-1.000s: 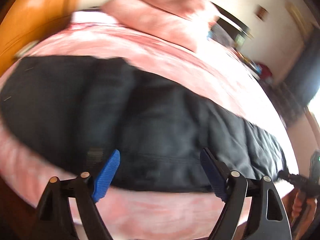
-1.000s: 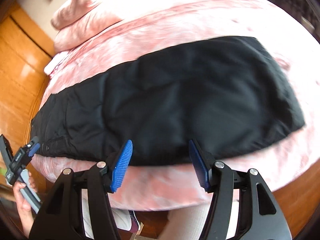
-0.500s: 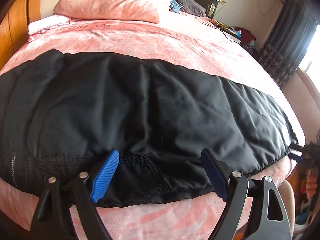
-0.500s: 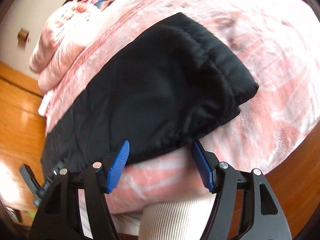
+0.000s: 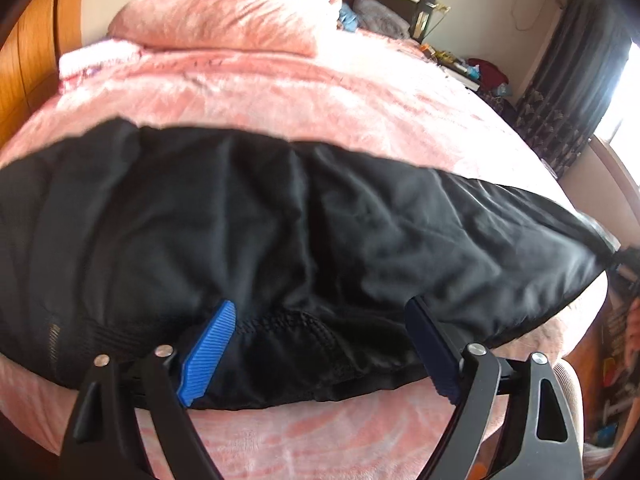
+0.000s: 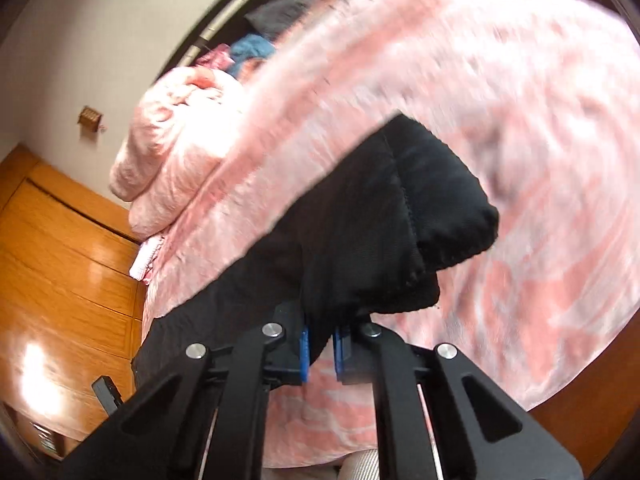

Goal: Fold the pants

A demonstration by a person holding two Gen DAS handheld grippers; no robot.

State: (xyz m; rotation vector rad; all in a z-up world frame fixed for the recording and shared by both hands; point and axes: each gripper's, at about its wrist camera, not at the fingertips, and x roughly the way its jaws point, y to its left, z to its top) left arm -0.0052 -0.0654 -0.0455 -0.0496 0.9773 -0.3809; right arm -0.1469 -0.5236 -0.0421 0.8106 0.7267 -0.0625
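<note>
- We see black pants (image 5: 280, 232) lying flat on a bed with a pink blanket (image 5: 320, 92).
- The pants stretch sideways right in front of our left tongs (image 5: 320, 344), from far on their left side to far on their right.
- Our left tongs are spread wide and are opening more. The stitched near edge of the pants lies between the two blue pads (image 5: 208, 352), but the pads do not press on it.
- The left pad sits on the black cloth. The right pad is at the cloth's near edge, and we cannot tell if it touches.
- Our right tongs (image 6: 320, 350) are pressed together and are pinching the pants (image 6: 360, 248). A bit of black cloth goes down between the two blue pads (image 6: 305, 354).
- The end of the pants with the thick, puffy hem is just above the right tongs. It is bunched up there and looks lifted a little off the blanket (image 6: 520, 160).
- The rest of the pants runs away to the left of the right tongs.
- Far past the left tongs, at the top of the bed, there are folded pink quilts (image 5: 224, 20).
- To the left of both tongs there is an orange wooden wardrobe (image 6: 60, 260).
- A dark curtain (image 5: 576, 80) hangs far to the right of the left tongs.
- The right view is blurry.
</note>
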